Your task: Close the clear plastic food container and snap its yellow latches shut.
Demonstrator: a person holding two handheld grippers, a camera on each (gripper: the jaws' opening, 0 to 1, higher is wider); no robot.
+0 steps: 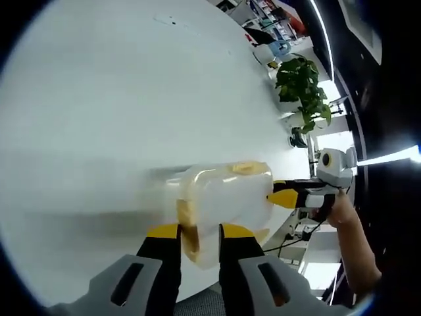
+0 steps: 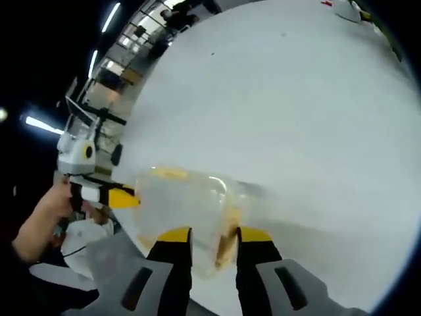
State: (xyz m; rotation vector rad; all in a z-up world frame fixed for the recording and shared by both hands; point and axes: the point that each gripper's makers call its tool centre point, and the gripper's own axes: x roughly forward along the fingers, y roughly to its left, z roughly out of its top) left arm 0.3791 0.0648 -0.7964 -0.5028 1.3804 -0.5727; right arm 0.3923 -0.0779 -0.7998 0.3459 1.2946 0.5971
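**Container gripped from both ends at desk's edge**

The clear plastic food container [image 1: 220, 201] sits low and centre in the left gripper view, on the white desk [image 1: 118, 99]. The left claw [image 1: 199, 232] pinches one end, jaws narrowly parted around a yellow latch [image 1: 191, 227]. The right claw [image 2: 214, 236] clamps the opposite end the same way. Uneven squeezing could skew the lid, leaving a latch unseated, or tip the container off the near edge.
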